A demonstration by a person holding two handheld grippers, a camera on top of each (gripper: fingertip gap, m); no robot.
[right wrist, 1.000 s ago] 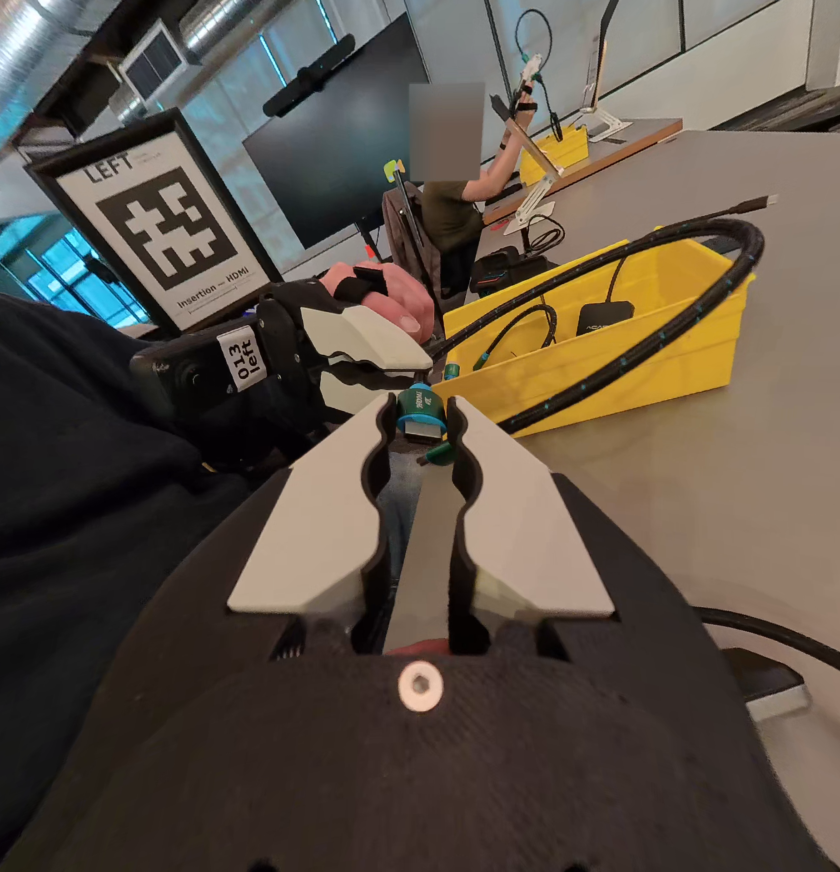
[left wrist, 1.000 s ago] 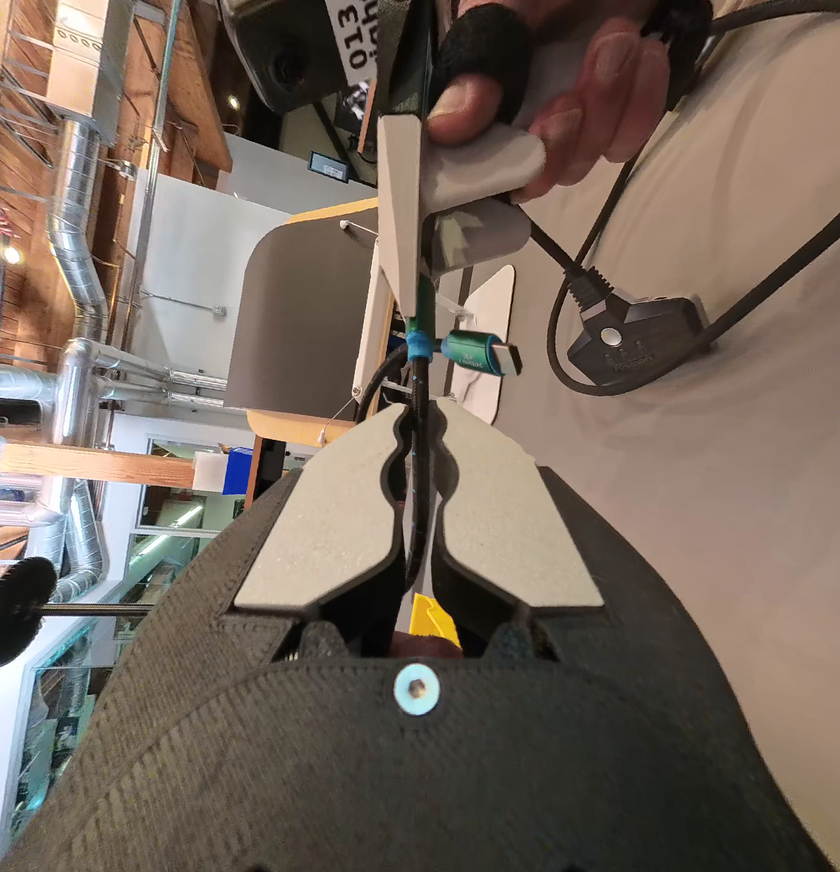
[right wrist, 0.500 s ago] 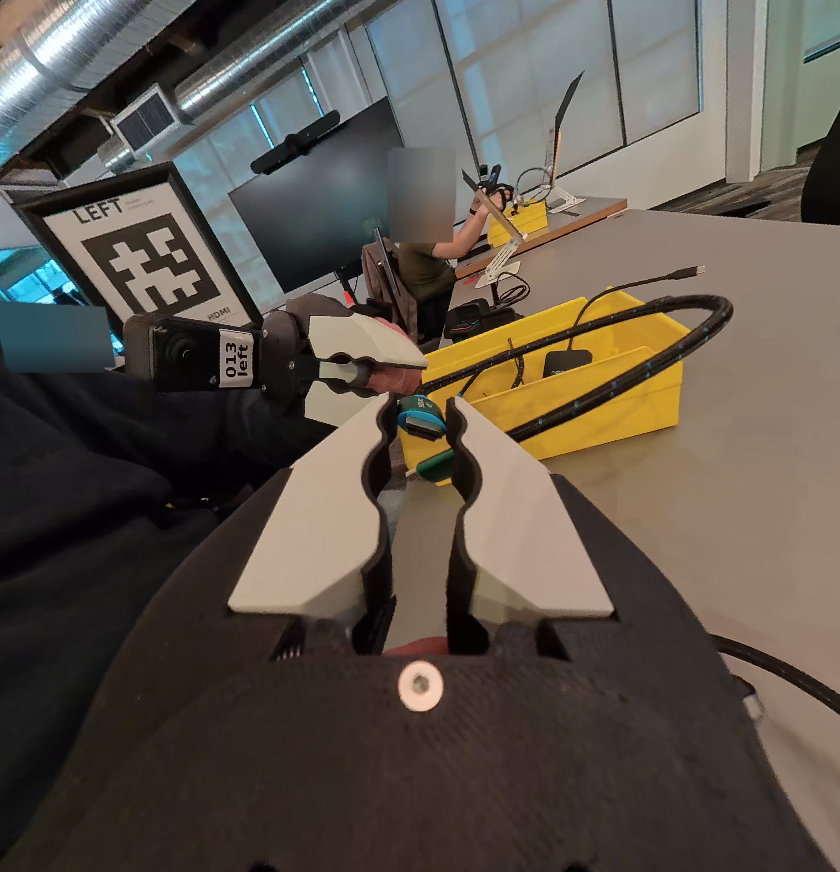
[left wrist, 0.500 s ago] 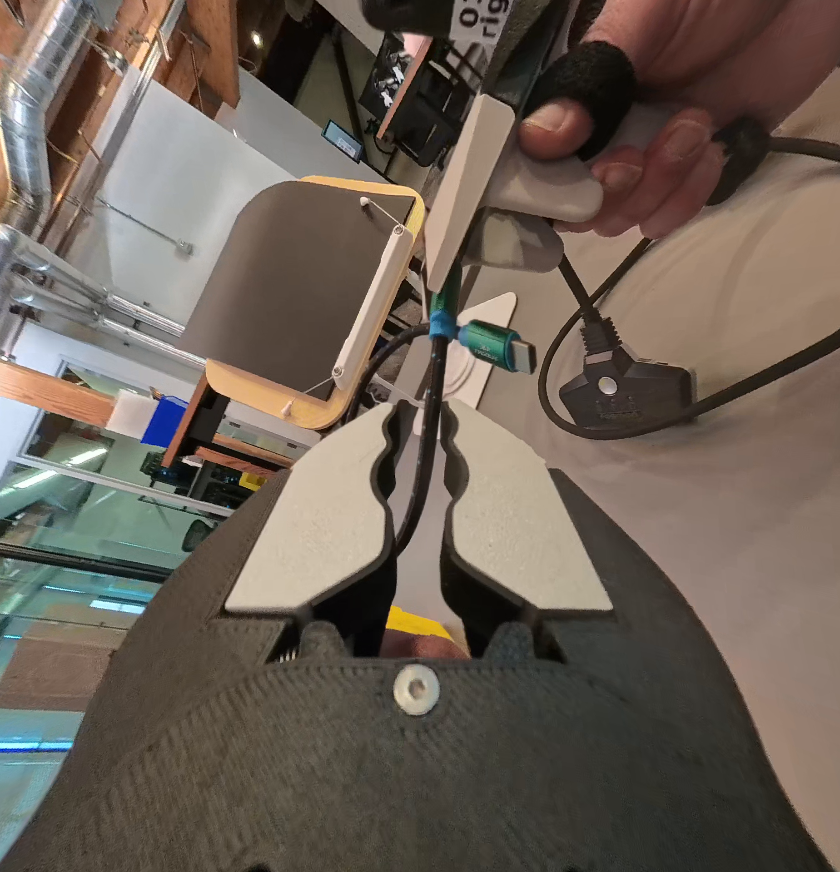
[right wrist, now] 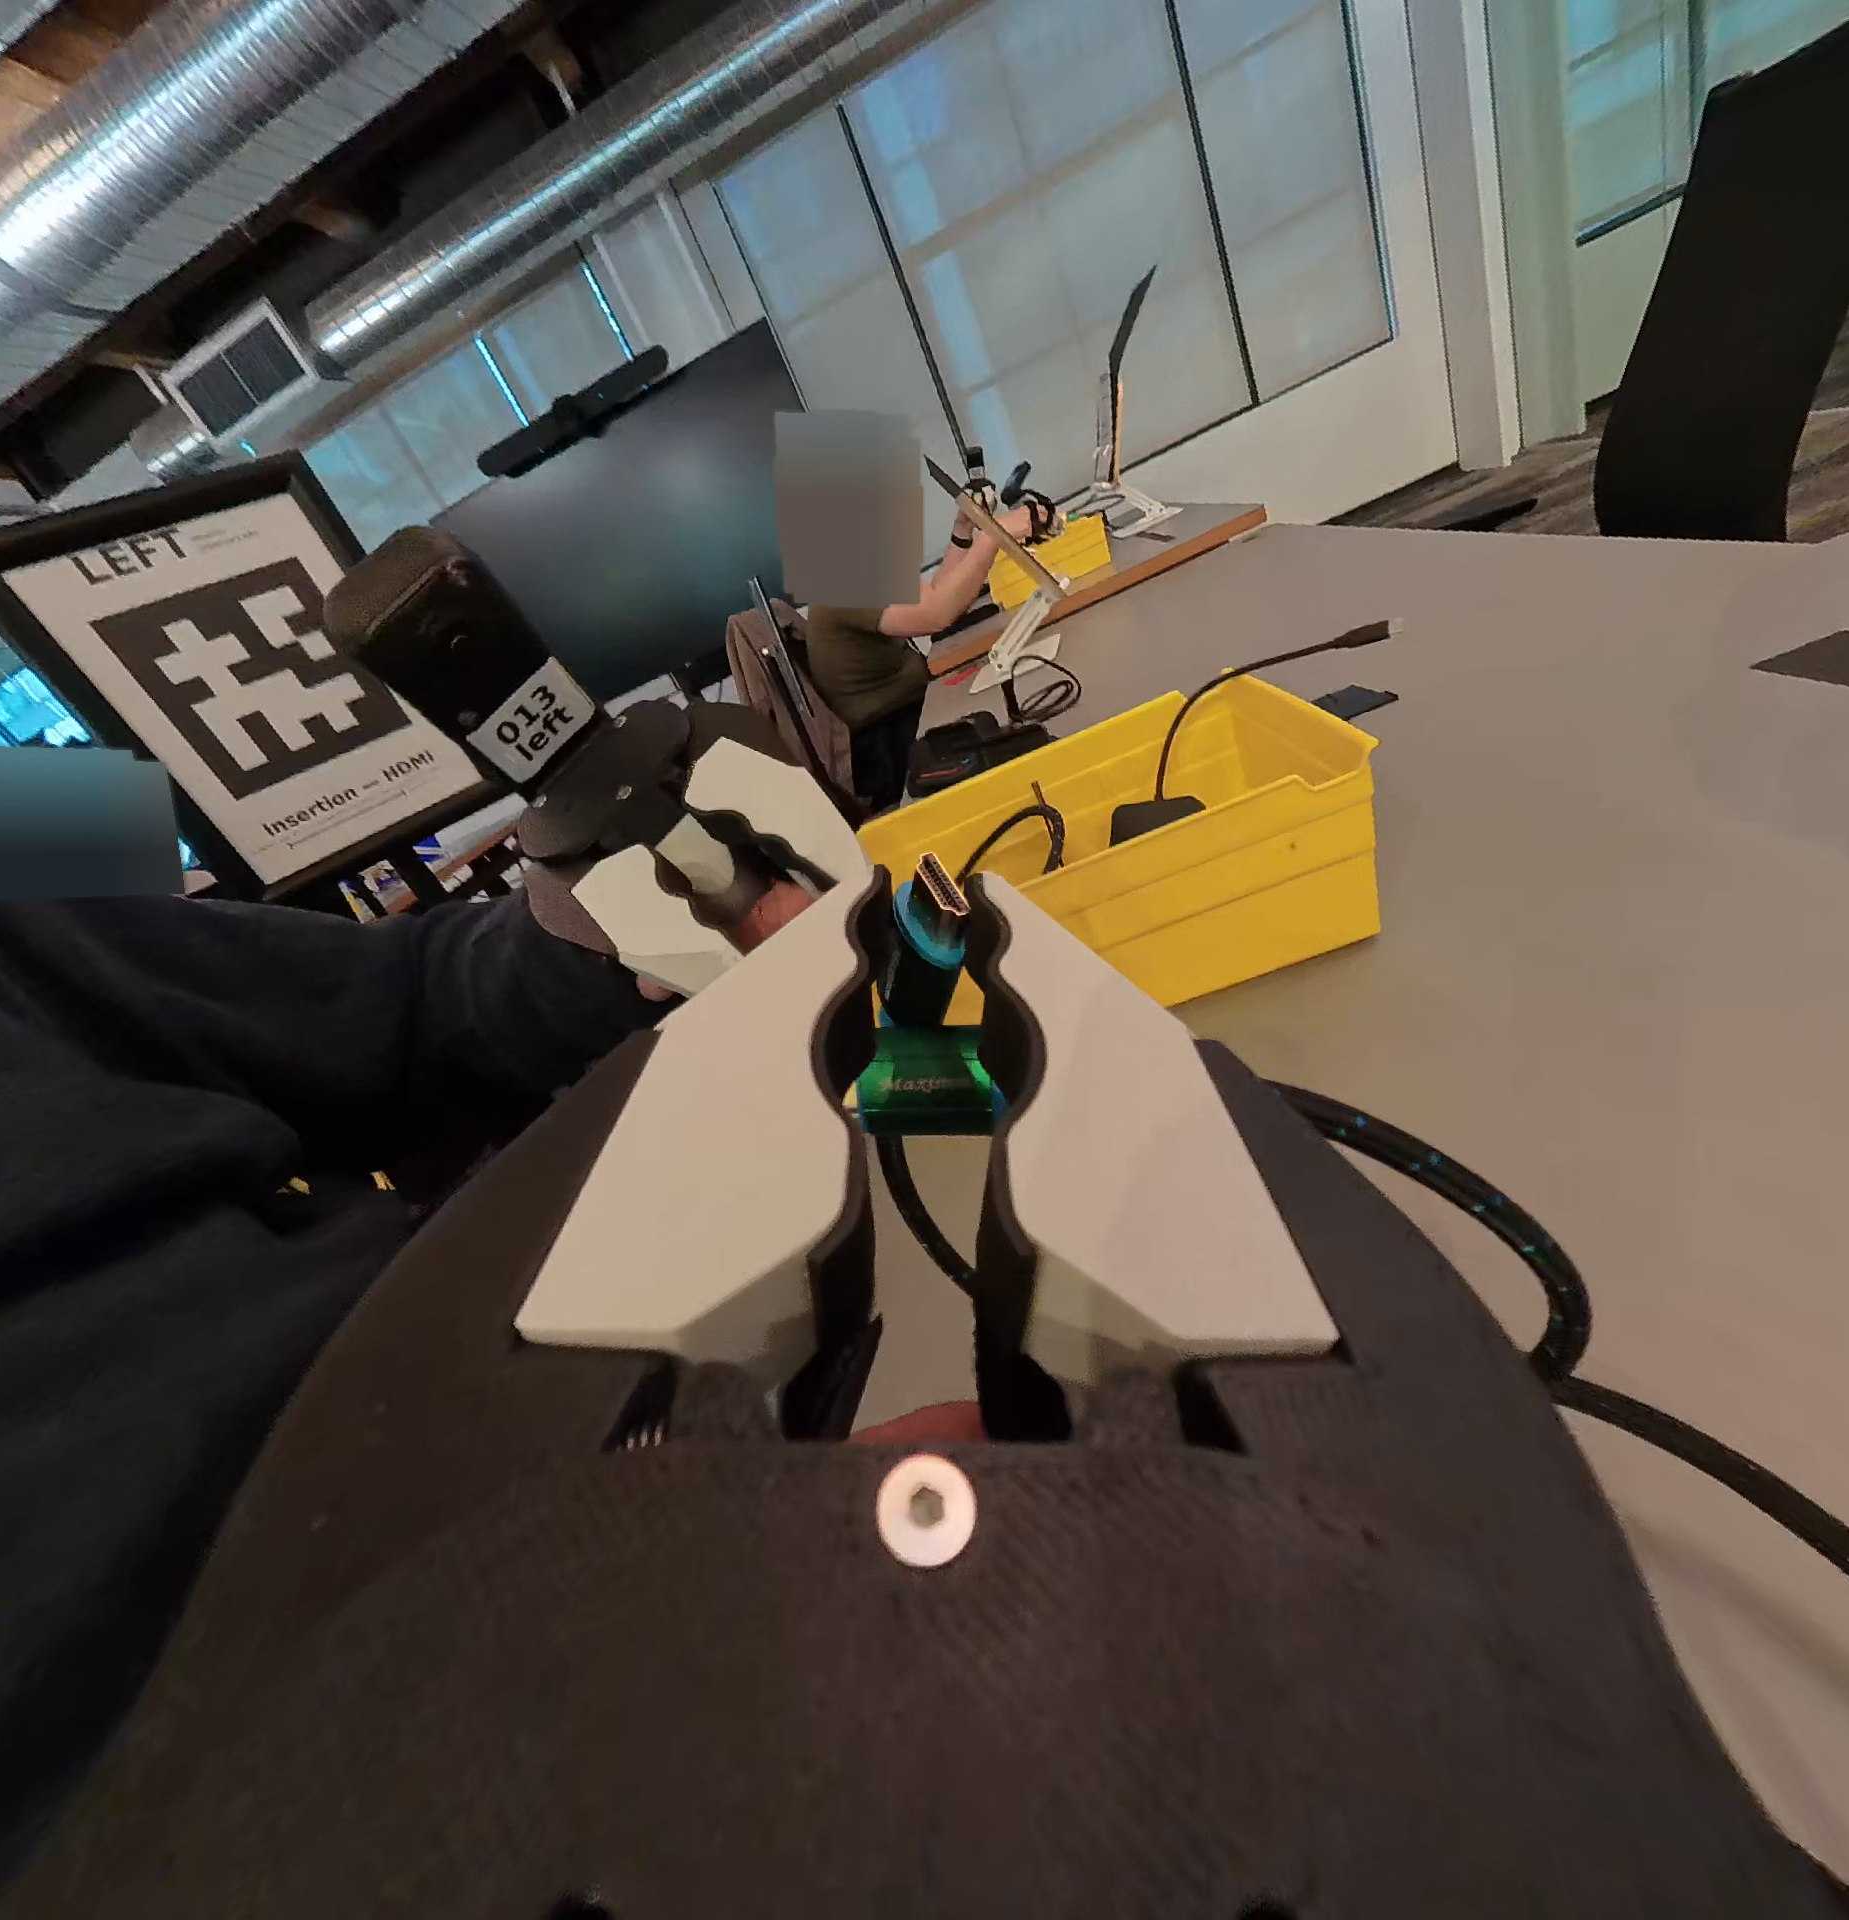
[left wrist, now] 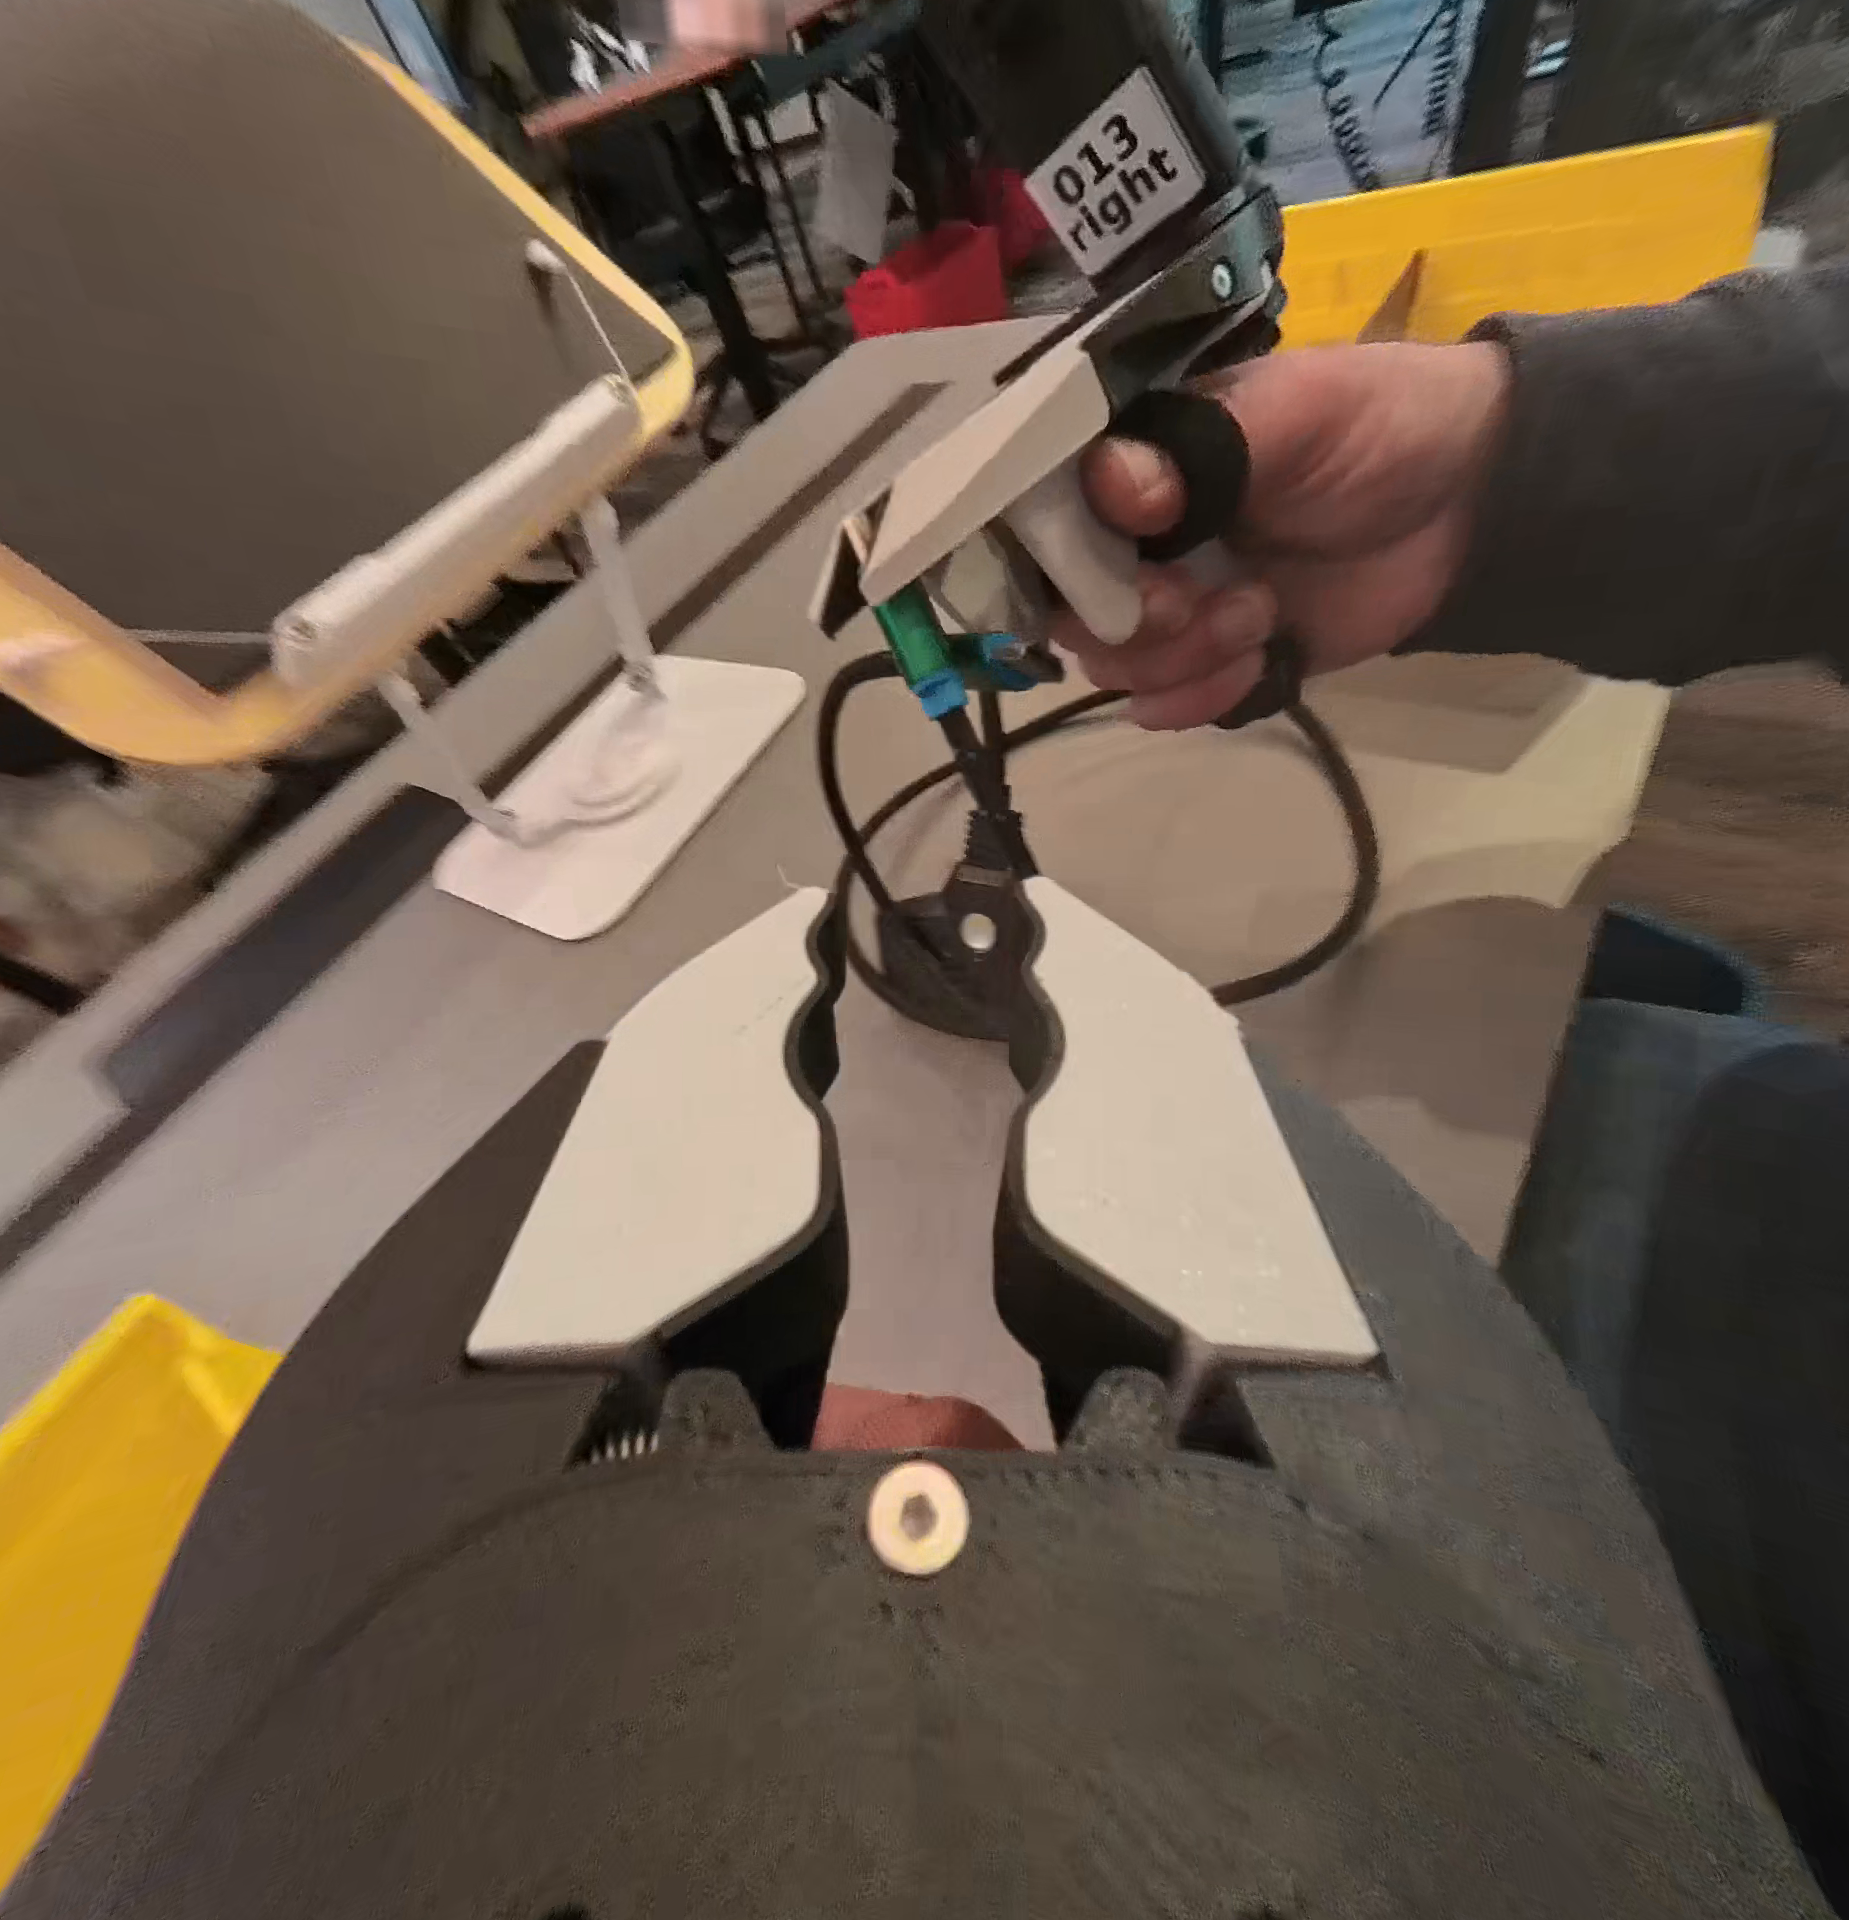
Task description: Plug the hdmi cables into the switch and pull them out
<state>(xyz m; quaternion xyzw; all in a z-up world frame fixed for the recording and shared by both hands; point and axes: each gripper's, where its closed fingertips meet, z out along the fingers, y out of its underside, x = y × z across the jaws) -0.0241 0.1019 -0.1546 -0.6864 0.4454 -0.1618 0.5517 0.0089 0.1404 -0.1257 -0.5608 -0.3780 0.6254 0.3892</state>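
Two HDMI plugs [right wrist: 925, 935], blue-collared, one with a green shell, sit pinched between the right gripper [right wrist: 925, 904] fingers, above the grey table [right wrist: 1522, 935]. Nearer the camera than the yellow bin [right wrist: 1211, 862], braided cable [right wrist: 1471, 1226] loops. The left gripper [left wrist: 925, 914] is spread, empty, over the black switch [left wrist: 951, 966].

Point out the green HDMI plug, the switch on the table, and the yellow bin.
green HDMI plug [right wrist: 925, 1086]: right wrist view, on its green shell between the right gripper's fingers.
switch [left wrist: 951, 961]: left wrist view, on its black top beside the round button.
yellow bin [right wrist: 1211, 894]: right wrist view, on its front wall.
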